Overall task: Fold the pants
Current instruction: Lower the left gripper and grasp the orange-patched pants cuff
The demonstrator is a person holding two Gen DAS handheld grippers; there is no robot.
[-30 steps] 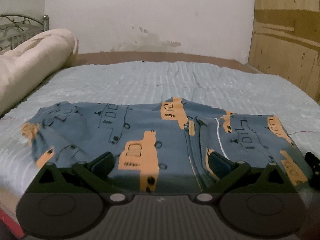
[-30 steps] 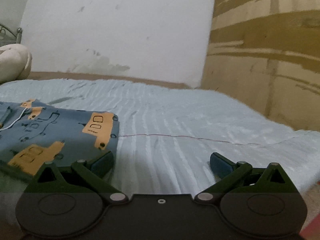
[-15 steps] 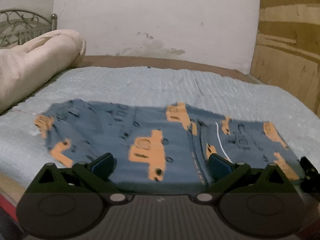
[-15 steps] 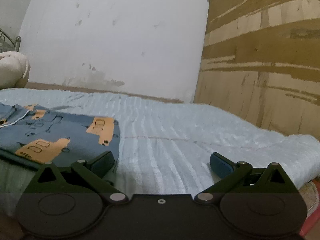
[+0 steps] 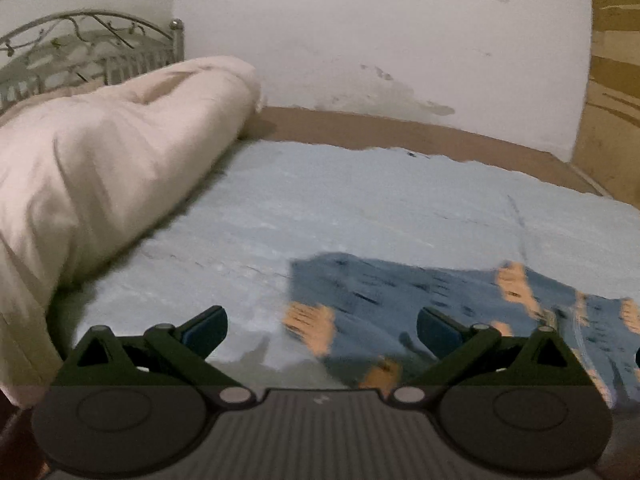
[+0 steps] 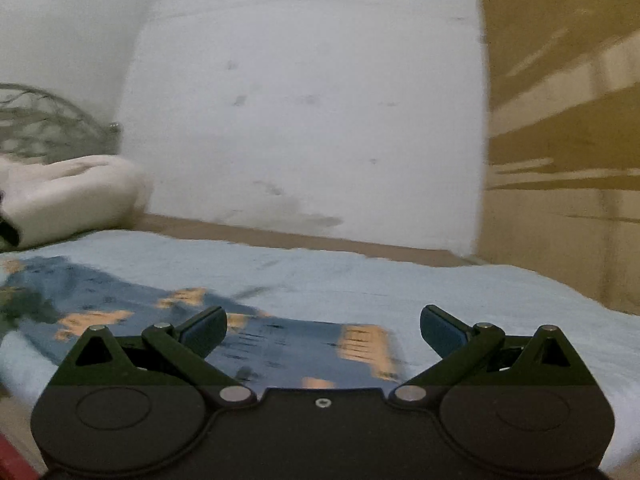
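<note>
The blue pants [image 5: 420, 300] with orange car prints lie flat on the light blue bed cover [image 5: 360, 208]. In the left wrist view they sit low and right; my left gripper [image 5: 322, 328] is open and empty, over their left end. In the right wrist view the pants [image 6: 280, 336] stretch from the left edge to the middle; my right gripper [image 6: 323, 330] is open and empty, just above their right end. Both views are motion-blurred.
A rolled cream duvet [image 5: 100, 184] lies along the left side of the bed, before a metal headboard [image 5: 80, 56]. A white wall [image 6: 312, 120] stands behind, a wooden panel [image 6: 560, 160] to the right. The bed's near edge is just below the grippers.
Both grippers have swung to the left. The pants have slid right in the left view, and toward the middle in the right view. Both jaws stayed open.
</note>
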